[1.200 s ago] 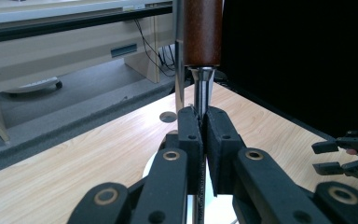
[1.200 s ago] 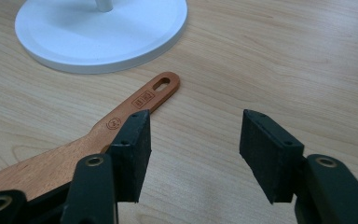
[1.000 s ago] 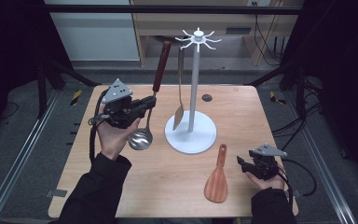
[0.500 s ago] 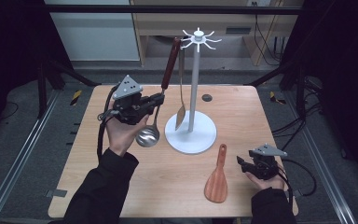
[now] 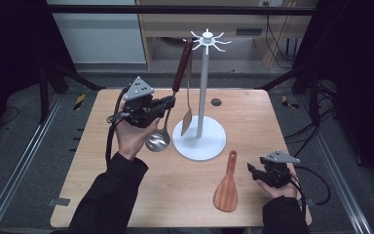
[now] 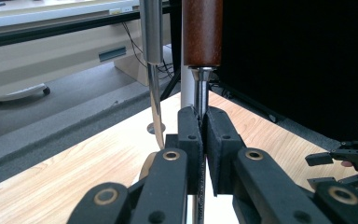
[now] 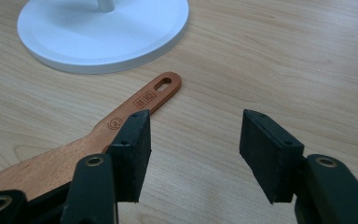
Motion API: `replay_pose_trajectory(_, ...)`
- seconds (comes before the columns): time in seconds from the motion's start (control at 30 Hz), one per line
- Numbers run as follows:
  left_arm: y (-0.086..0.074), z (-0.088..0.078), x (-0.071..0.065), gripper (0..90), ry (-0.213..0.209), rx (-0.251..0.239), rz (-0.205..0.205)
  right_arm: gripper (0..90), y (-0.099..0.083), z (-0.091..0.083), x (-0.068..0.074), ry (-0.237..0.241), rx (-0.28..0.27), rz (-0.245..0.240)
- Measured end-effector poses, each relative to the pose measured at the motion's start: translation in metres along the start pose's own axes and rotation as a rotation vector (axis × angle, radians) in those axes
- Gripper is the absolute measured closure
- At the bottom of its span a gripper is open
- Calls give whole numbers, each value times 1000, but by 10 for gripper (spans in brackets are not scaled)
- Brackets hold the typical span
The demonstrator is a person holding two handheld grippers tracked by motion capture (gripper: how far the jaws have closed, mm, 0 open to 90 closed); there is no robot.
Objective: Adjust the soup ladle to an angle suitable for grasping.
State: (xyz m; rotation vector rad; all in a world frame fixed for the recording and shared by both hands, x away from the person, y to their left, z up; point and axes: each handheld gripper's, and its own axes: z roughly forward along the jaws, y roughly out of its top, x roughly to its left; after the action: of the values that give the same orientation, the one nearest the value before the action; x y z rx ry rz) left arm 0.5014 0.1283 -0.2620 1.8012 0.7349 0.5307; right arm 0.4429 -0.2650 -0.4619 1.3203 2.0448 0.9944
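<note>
Nearest you, by the table's (image 5: 126,204) near right corner, your right gripper (image 5: 251,169) rests low with its jaws spread wide and nothing between them. Just beside it, toward the middle of the near edge, a wooden spatula (image 5: 227,187) lies flat, its holed handle end pointing at the rack's (image 5: 200,141) white base. In the right gripper view the spatula (image 7: 98,135) runs past the outside of one jaw, not between the two.

Farther in, left of centre, your left gripper (image 5: 171,100) is clamped tight on the metal neck of a ladle (image 5: 158,140), just below its brown wooden handle. The left gripper view shows both pads pressed on that neck (image 6: 200,100). The ladle hangs lifted, bowl down above the table, handle slanting up toward the hooks at the top of the rack's pole, which stands at the table's middle. A metal turner (image 5: 187,97) already hangs there, close behind the ladle.

This looks like the hanging step for the ladle: raised and near the hooks, not yet on one. Next you would need to lift the handle's tip to a free hook, clear of the turner, seat it, then ease your grip.
</note>
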Motion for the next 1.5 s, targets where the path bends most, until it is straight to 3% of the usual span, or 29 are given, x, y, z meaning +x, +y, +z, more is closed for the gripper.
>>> replay_pose_trajectory(0.63,2,17,3,845,-19,28,-19,435,0,0,0,6,2,-1)
replay_pose_trajectory(1.27,5,30,8,845,-35,69,-7,437,0,0,0,11,5,2)
replay_pose_trajectory(1.5,8,36,8,845,-21,84,6,438,0,1,0,11,6,4)
